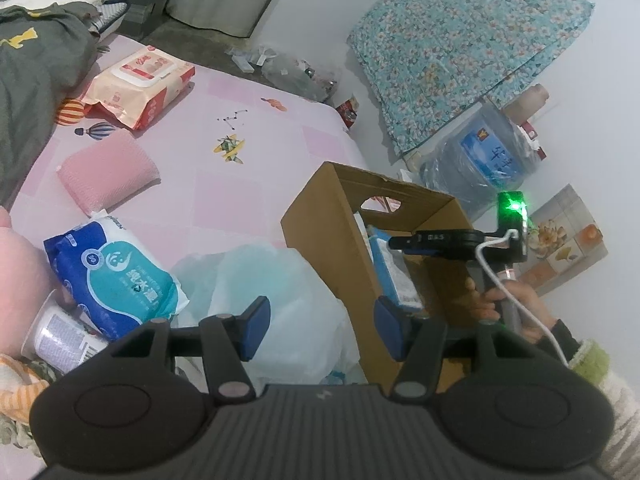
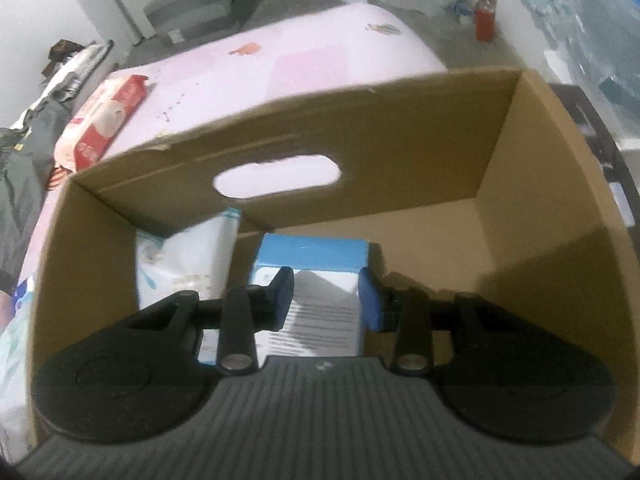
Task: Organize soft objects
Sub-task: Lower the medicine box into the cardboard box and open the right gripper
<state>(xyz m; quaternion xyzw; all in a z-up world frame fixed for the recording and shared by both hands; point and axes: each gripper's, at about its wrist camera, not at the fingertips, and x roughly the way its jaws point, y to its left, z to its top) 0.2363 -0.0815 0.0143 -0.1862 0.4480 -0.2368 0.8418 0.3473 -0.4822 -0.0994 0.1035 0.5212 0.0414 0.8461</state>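
A brown cardboard box (image 1: 332, 236) stands on the pink bed. In the right wrist view its inner wall (image 2: 400, 152) has a handle hole. Inside lie a white soft pack (image 2: 188, 252) and a blue-and-white pack (image 2: 316, 280). My right gripper (image 2: 326, 300) is inside the box with its jaws around the blue-and-white pack; they look slightly apart from it. My left gripper (image 1: 320, 324) is open and empty above a white plastic bag (image 1: 276, 300), beside the box. A blue wet-wipes pack (image 1: 116, 276), a pink pad (image 1: 108, 172) and a red-and-white wipes pack (image 1: 140, 84) lie on the bed.
A paper cup (image 1: 60, 336) lies at the left by the blue pack. Grey clothing (image 1: 36, 64) covers the bed's far left. A water jug (image 1: 480, 160) and floral cloth (image 1: 460, 40) stand by the wall right of the bed. Litter lies on the floor beyond.
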